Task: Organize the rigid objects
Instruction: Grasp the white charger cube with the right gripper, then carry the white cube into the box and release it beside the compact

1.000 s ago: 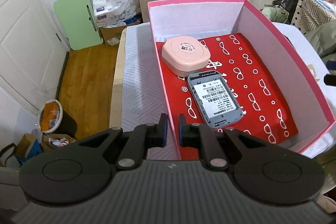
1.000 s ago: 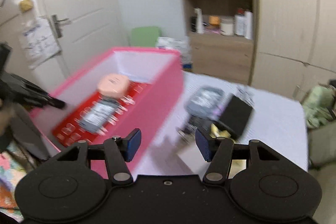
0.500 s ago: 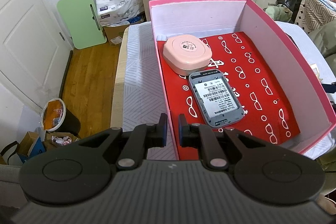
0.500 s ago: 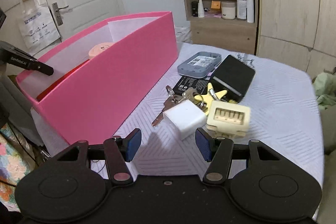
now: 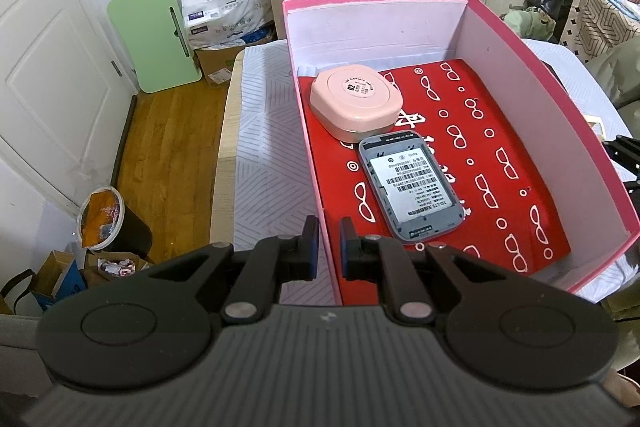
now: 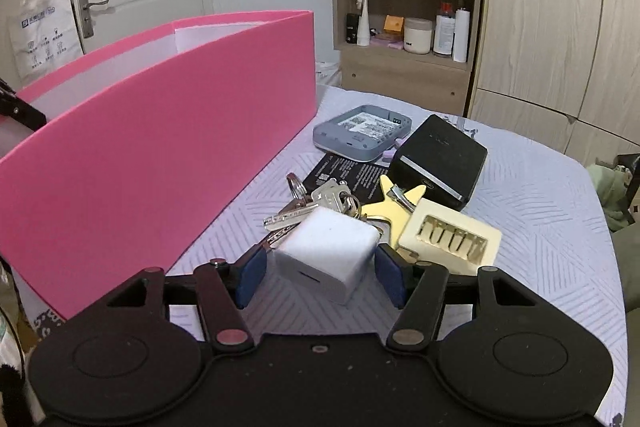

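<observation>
White patterned cloth covers the worktop (image 6: pixel 540 211), with a wooden shelf unit and pale wardrobe doors behind it. Nearest, the right gripper (image 6: pixel 316 277) has its jaws open on either side of a white charger cube (image 6: pixel 326 253), not yet pressing it. The cube looks light, stiff and smooth, so the flat side faces seem the place to take hold; its slick plastic could slip if pinched at a corner. Just beyond it lie a bunch of keys (image 6: pixel 308 205), one cream block with gold slots (image 6: pixel 452 237), one yellow star clip (image 6: pixel 394 201), then one black box (image 6: pixel 438 161) resting on a black card (image 6: pixel 348 175), and farthest one grey router (image 6: pixel 362 133). Left of this pile stands the pink box (image 6: pixel 160 155).

On the other side, the left gripper (image 5: pixel 329 245) has its jaws nearly closed astride the box's near left wall (image 5: pixel 316 163); whether they actually pinch it I cannot tell. Inside, on red paper printed with glasses, lie two things: a second grey router (image 5: pixel 412 185) near, and one pink case (image 5: pixel 356 99) behind it, touching
</observation>
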